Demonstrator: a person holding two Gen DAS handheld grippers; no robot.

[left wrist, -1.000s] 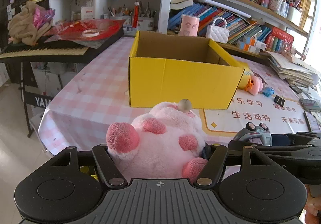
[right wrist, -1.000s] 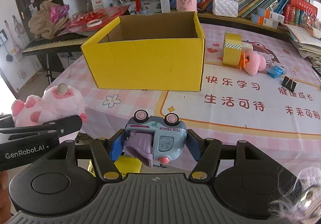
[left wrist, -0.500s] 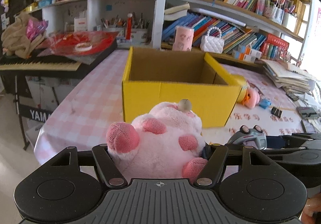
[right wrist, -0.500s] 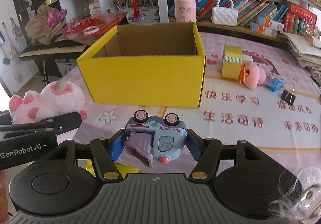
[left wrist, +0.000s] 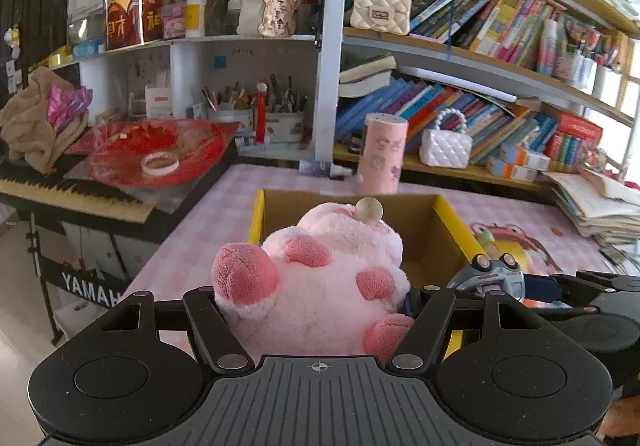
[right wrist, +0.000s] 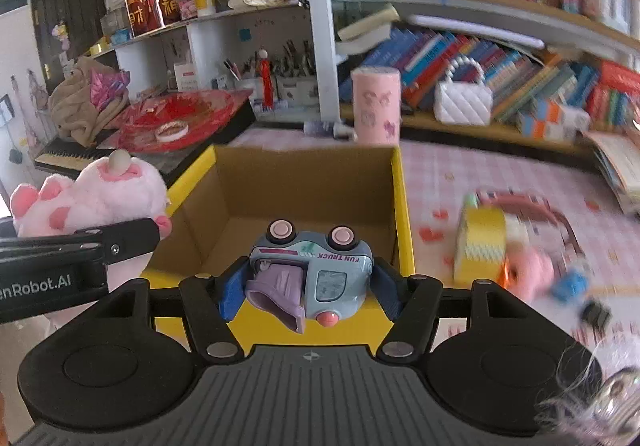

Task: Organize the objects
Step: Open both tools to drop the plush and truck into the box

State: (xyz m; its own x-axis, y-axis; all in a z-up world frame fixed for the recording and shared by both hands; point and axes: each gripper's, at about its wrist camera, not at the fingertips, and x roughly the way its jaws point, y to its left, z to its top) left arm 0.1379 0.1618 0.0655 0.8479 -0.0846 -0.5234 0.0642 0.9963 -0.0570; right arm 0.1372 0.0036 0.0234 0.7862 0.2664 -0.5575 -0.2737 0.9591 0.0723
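Note:
My left gripper point(left wrist: 316, 306) is shut on a pink plush toy point(left wrist: 320, 274), held over the near edge of the open yellow cardboard box point(left wrist: 456, 226). My right gripper point(right wrist: 308, 286) is shut on a small grey-blue toy truck point(right wrist: 320, 266) lying upside down, wheels up, over the box's near wall point(right wrist: 316, 330). The box point(right wrist: 402, 206) looks bare inside where it shows. In the right wrist view the plush toy point(right wrist: 100, 194) and the left gripper's finger point(right wrist: 80, 242) hang at the left of the box. The toy truck point(left wrist: 492, 274) shows at the right in the left wrist view.
A yellow tape roll point(right wrist: 482, 242), a pink duck-like toy point(right wrist: 532, 270) and a black binder clip point(right wrist: 596, 314) lie on the pink checked tablecloth point(right wrist: 440, 174) right of the box. A pink cylinder point(left wrist: 382, 152) stands behind it. A keyboard point(left wrist: 72, 194) flanks the table's left; bookshelves point(left wrist: 480, 46) behind.
Both grippers have risen and moved forward with their toys, from in front of the box to over its near edge. The box's inside now shows below. The grips have not changed.

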